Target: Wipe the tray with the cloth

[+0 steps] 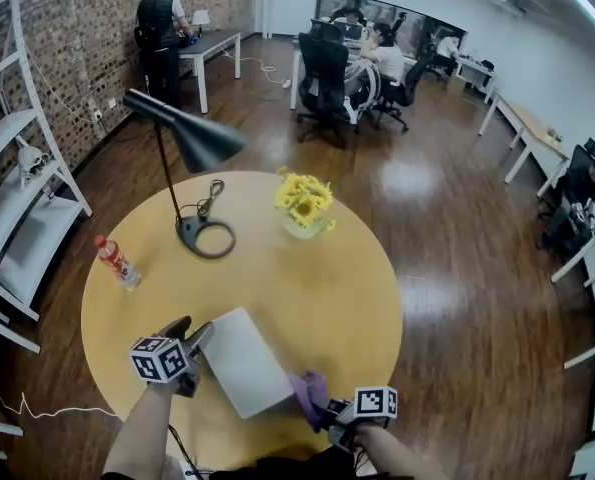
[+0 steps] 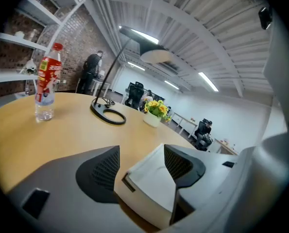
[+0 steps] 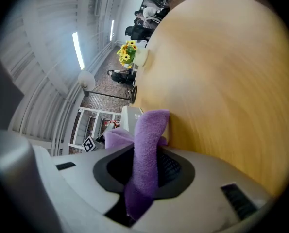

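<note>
The round yellow counter (image 1: pixel 307 288) fills the middle of the head view. A black desk lamp (image 1: pixel 192 140) stands on its far half.

The tray (image 1: pixel 245 360), a flat pale rectangle, lies at the near edge, right in front of the person. Its long axis runs from far-left to near-right.

The left hand-held gripper (image 1: pixel 190 333) sits at the tray's far-left corner. Its jaws stand wide, and that corner lies between them. One pad is clearly apart from the tray, with bare counter showing in the gap, so it does not look clamped yet.

The right hand-held gripper (image 1: pixel 329 410) is at the opposite end, just off the tray's near-right corner, and is closed on the cloth.

A pot of yellow flowers (image 1: pixel 304 203) and a red-capped bottle (image 1: pixel 115 261) stand well apart from all this.

The purple cloth (image 3: pixel 146 149) stands up between the right pads and droops toward the tray. The tray lies just to the left of it and a little farther off. Whether cloth and tray already touch cannot be told.

The right hand is the nearer for wiping. A stroke would likely run up-left along the long axis, toward the left hand-held gripper.
</note>
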Tool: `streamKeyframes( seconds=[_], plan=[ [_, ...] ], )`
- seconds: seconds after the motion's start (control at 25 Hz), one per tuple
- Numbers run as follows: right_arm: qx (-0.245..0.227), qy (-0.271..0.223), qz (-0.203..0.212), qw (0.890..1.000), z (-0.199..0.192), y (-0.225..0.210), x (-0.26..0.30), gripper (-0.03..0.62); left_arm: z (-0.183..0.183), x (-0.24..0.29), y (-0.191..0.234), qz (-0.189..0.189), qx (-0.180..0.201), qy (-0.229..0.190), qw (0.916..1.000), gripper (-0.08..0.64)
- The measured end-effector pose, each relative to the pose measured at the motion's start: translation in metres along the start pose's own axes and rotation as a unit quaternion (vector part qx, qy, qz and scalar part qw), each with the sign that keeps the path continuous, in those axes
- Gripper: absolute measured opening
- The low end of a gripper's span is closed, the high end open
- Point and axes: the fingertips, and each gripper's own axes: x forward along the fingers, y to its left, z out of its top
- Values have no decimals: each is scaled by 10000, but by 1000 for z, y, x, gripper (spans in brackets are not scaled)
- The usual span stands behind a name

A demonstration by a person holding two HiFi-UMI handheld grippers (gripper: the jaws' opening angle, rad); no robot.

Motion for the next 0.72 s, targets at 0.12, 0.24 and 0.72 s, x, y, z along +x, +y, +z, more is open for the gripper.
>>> streamKeyframes(
  seconds=[0.12, 0.24, 0.72],
  plan=[
    [119, -190, 58, 9997, -10, -2, -3, 98, -13, 18, -3, -294, 15, 345, 9990, 270],
    [138, -272, 144, 9994, -21, 2, 7, 98, -17, 13, -6, -362, -26, 303, 9989, 272],
    [140, -606, 31, 9981, 20, 21, 34, 92, -32, -62, 14, -155, -427, 332, 9984, 264]
  ],
)
